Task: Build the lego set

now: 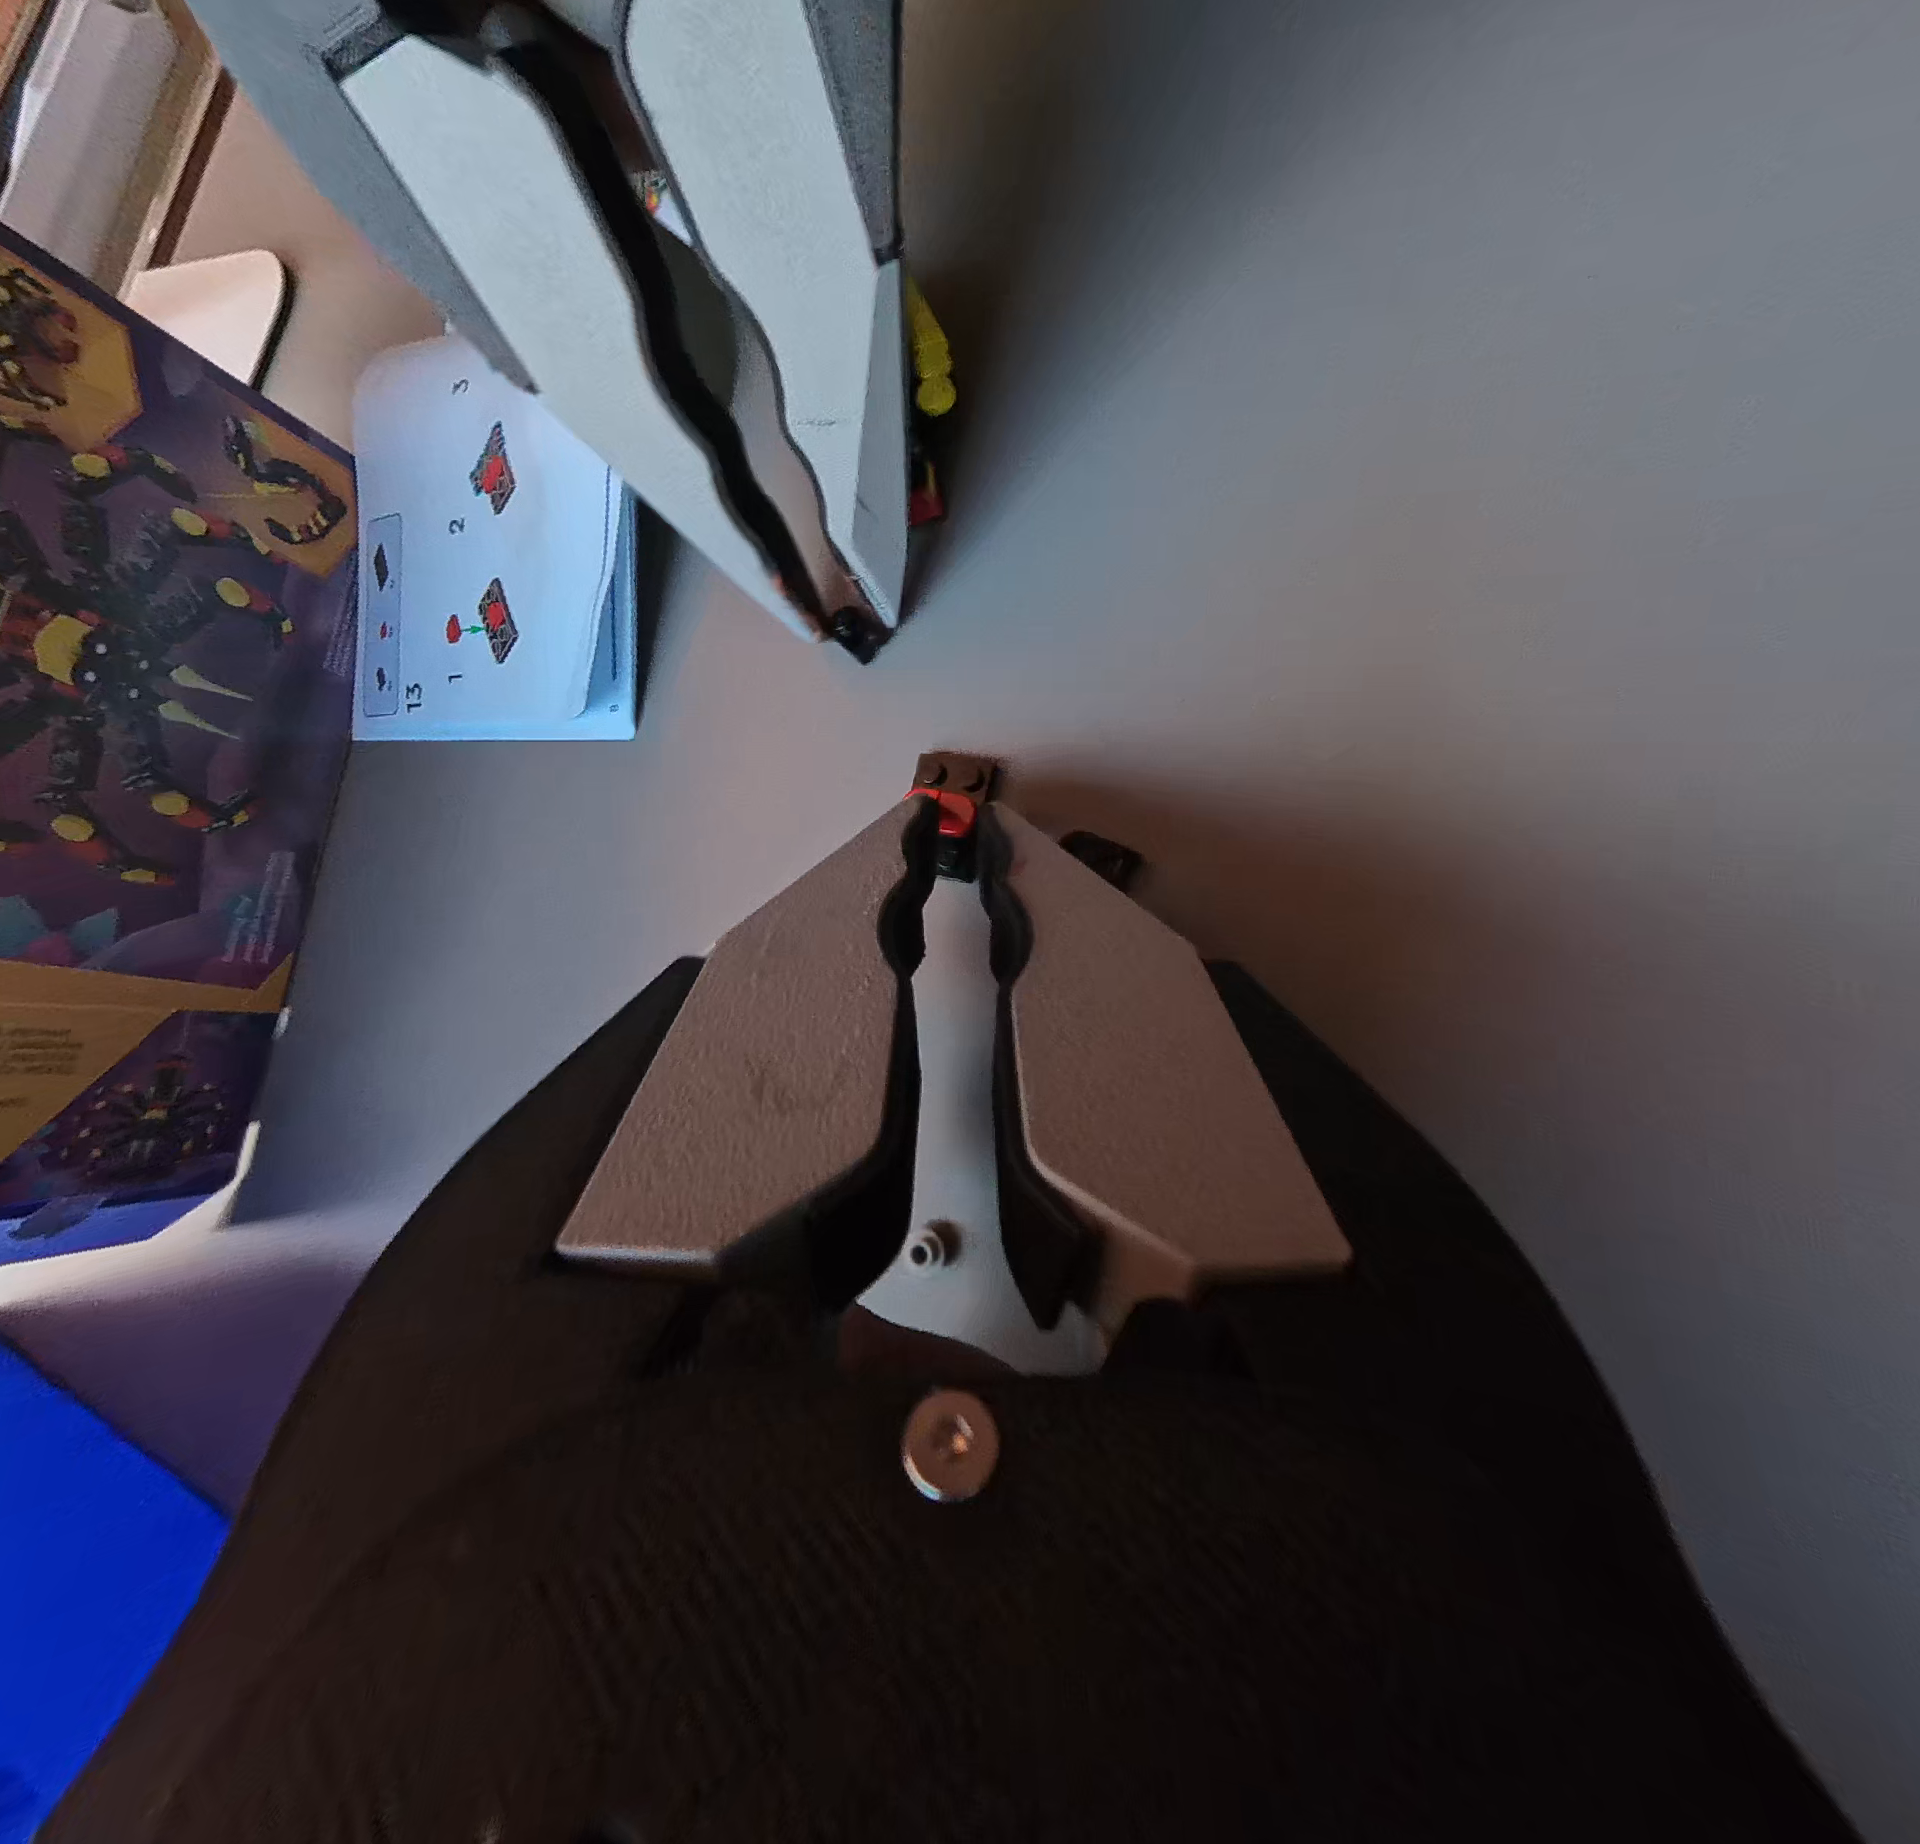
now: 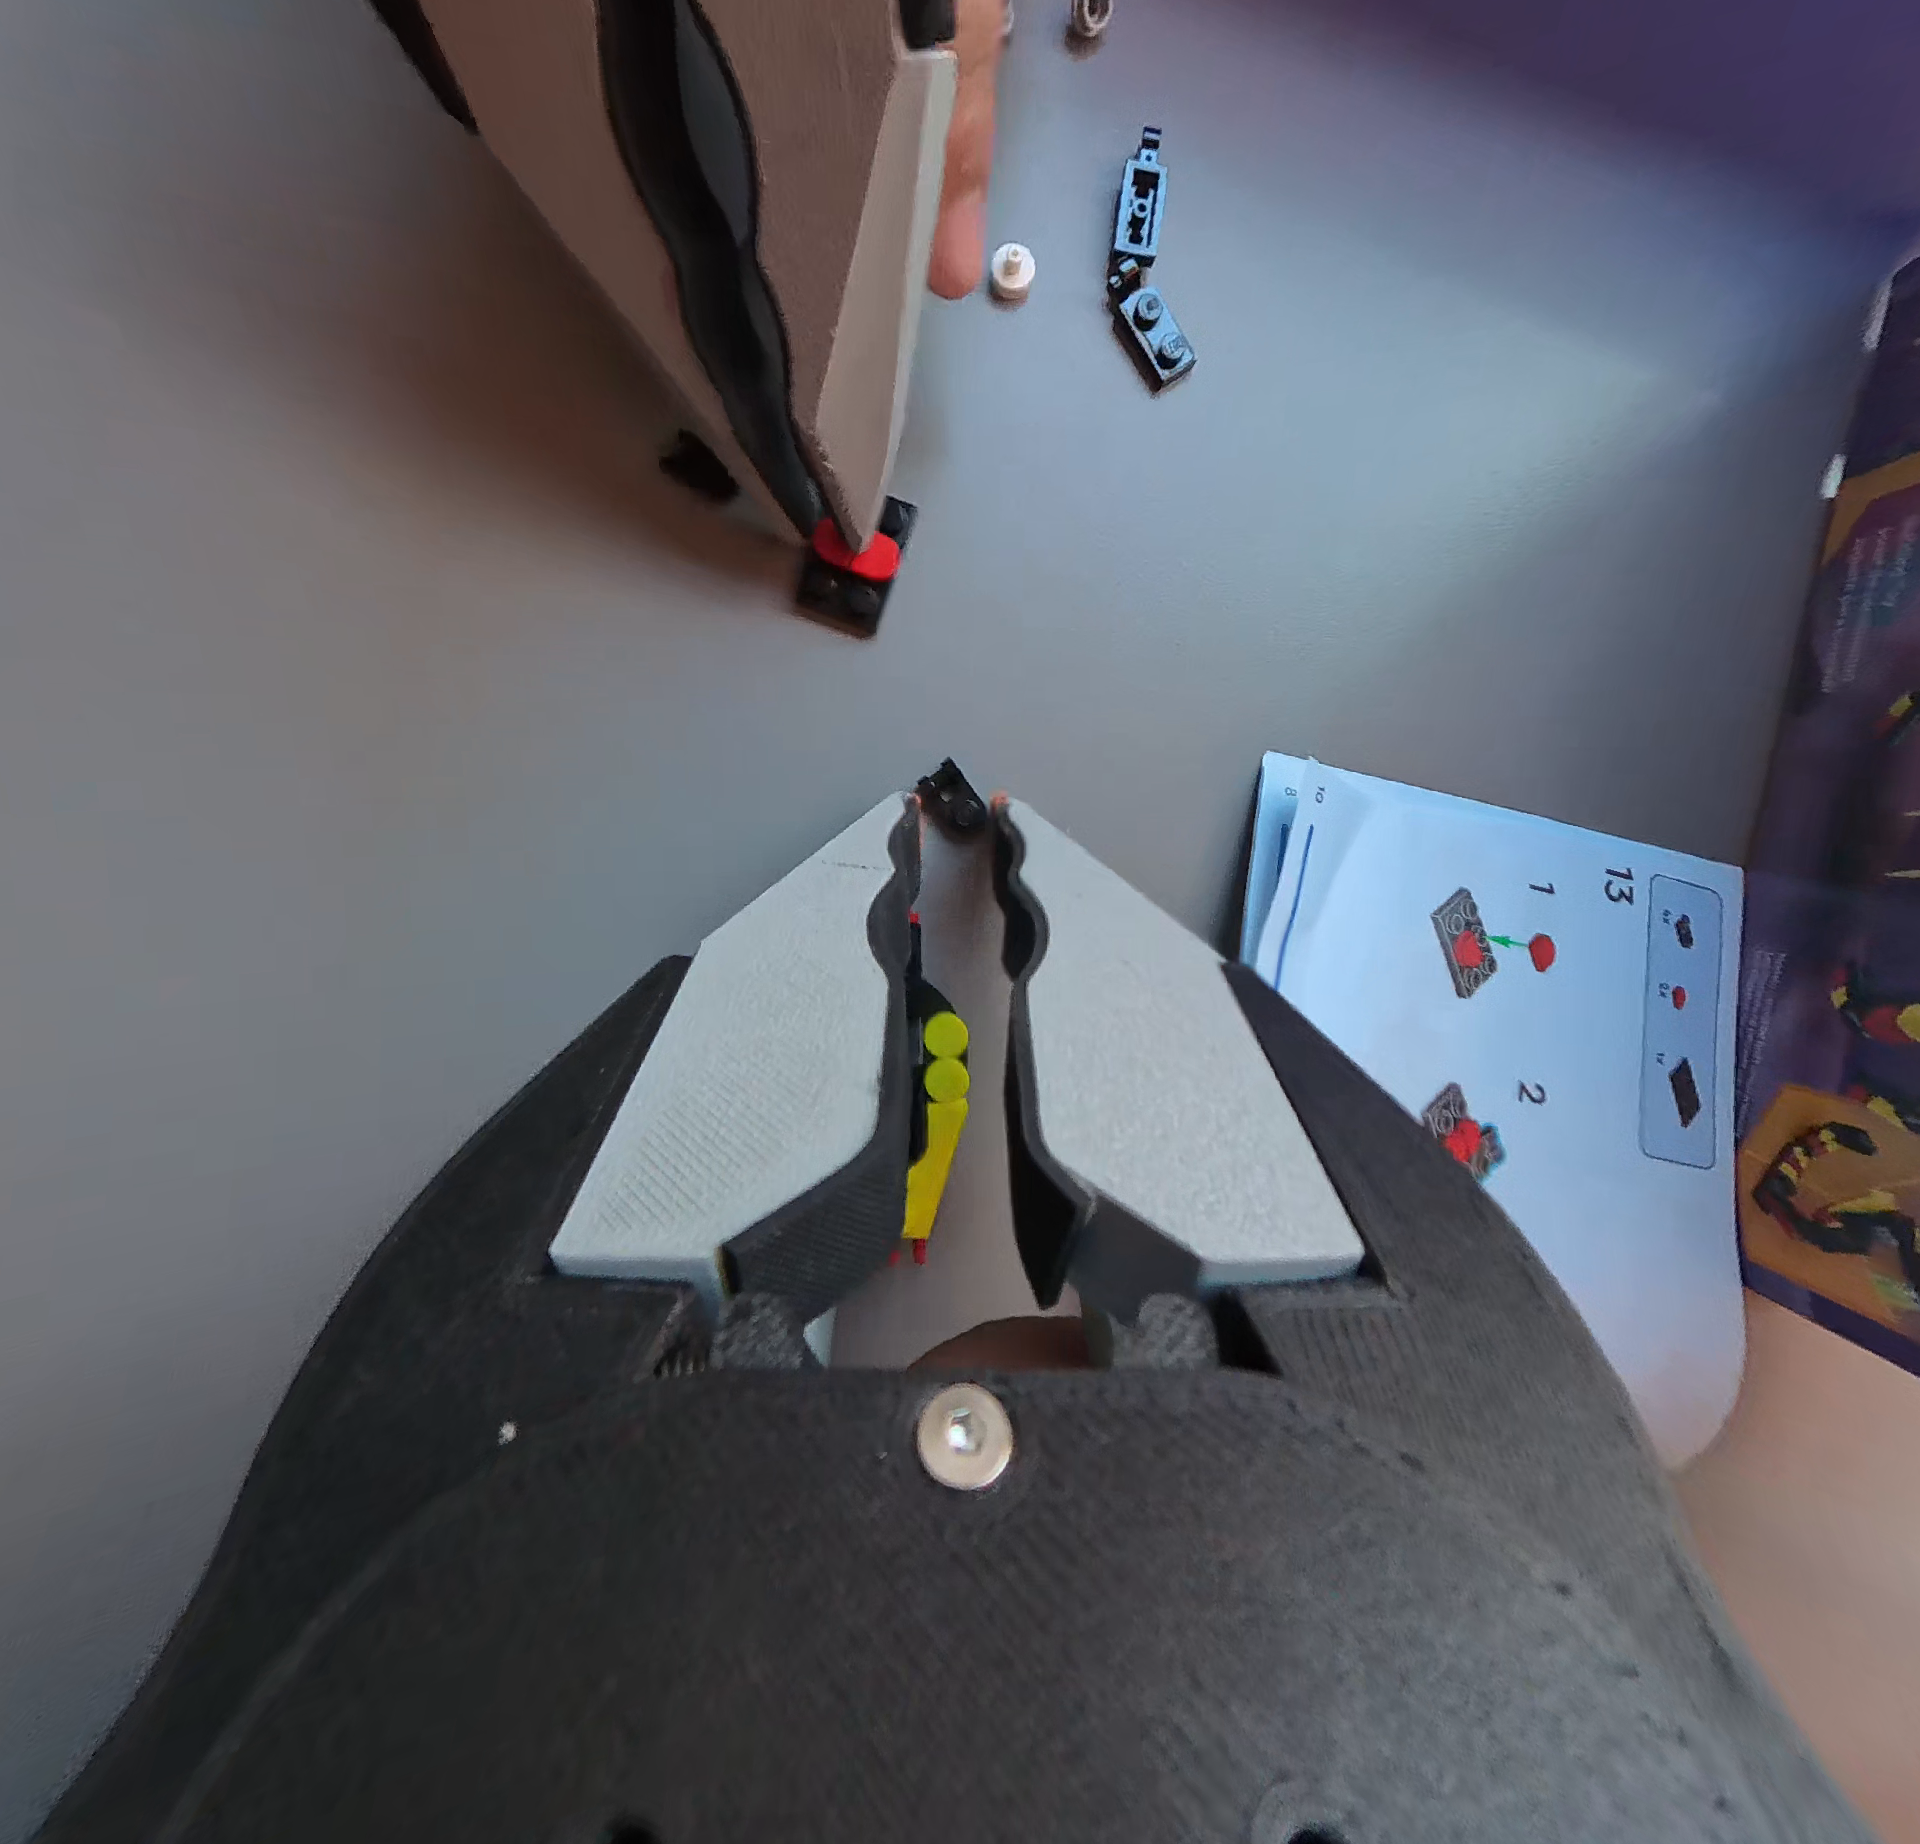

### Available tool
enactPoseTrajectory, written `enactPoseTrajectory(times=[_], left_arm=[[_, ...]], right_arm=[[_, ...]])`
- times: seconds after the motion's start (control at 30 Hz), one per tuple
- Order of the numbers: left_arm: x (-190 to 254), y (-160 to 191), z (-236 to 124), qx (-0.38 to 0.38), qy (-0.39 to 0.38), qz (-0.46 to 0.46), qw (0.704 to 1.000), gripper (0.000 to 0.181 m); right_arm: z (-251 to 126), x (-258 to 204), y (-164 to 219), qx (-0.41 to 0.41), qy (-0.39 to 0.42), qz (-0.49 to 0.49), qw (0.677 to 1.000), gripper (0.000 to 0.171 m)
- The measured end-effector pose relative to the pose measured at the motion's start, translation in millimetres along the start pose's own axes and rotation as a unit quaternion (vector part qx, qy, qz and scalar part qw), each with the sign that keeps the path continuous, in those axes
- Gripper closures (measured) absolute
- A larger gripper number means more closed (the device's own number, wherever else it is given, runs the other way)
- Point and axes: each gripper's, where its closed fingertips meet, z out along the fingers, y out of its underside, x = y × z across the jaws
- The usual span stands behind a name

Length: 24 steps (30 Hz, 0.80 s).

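Observation:
A small black plate (image 1: 961, 774) lies on the grey table, with a red round tile (image 1: 951, 815) on top of it. My left gripper (image 1: 948, 807) is shut on the red tile and holds it against the plate. In the right wrist view it comes down from the top (image 2: 842, 532) onto the red tile (image 2: 878, 556) and the plate (image 2: 847, 597). My right gripper (image 2: 954, 805) is shut on a tiny black piece (image 2: 958, 795), a short way from the plate. It shows in the left wrist view (image 1: 857, 636) with the black piece at its tips.
A yellow and black assembly (image 2: 940, 1098) lies under my right gripper. The open instruction booklet (image 2: 1486, 963) and the purple set box (image 2: 1849, 859) lie to the side. Loose grey plates (image 2: 1143, 205), a white stud (image 2: 1010, 270), a ring (image 2: 1089, 2) and a black piece (image 2: 691, 464) lie beyond the plate.

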Motion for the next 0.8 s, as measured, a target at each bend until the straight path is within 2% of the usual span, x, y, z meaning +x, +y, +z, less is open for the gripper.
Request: enactPoseTrajectory(times=[0.03,0.43,0.67,0.8], left_arm=[[-2.8,1.8,0.0,-0.003,-0.006,-0.002,1.000,0.175],[-8.8,5.6,-0.1,-0.008,-0.017,-0.010,1.000,0.171],[-13.9,9.2,-3.3,-0.011,-0.023,-0.017,1.000,0.168],[-19.0,9.6,-5.8,-0.009,-0.031,-0.026,0.999,0.163]], right_arm=[[0.3,-1.3,-1.2,0.003,-0.003,0.001,1.000,0.163],[-2.5,-2.4,1.7,-0.011,-0.001,-0.003,1.000,0.162],[-7.8,-38.2,-11.9,0.021,-0.076,-0.037,0.996,0.163],[-12.3,-23.0,-8.9,0.018,-0.043,-0.024,0.999,0.163]])
